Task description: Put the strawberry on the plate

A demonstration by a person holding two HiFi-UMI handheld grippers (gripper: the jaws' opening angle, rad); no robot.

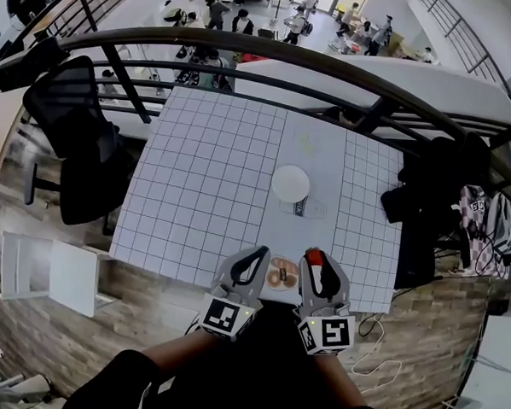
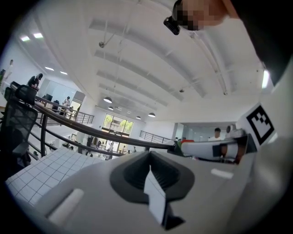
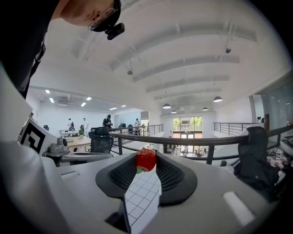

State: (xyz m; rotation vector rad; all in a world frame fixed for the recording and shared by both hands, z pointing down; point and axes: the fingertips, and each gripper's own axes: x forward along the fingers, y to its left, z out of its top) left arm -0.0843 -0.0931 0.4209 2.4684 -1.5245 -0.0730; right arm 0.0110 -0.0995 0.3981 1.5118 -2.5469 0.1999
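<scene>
The red strawberry (image 1: 313, 257) sits between the tips of my right gripper (image 1: 314, 259), which is shut on it over the near edge of the gridded table (image 1: 205, 188). In the right gripper view the strawberry (image 3: 146, 159) fills the gap at the jaw tips of the right gripper (image 3: 147, 162). The round white plate (image 1: 290, 183) lies farther out on the table, ahead of both grippers and bare. My left gripper (image 1: 258, 253) hovers beside the right one, shut with nothing in it; its tips meet in the left gripper view (image 2: 150, 167).
A small dish of doughnuts (image 1: 282, 274) lies between the two grippers. A small packet (image 1: 309, 209) rests just in front of the plate. A black office chair (image 1: 71, 138) stands left of the table, bags (image 1: 485, 222) hang at its right, and a curved railing (image 1: 272, 51) runs behind.
</scene>
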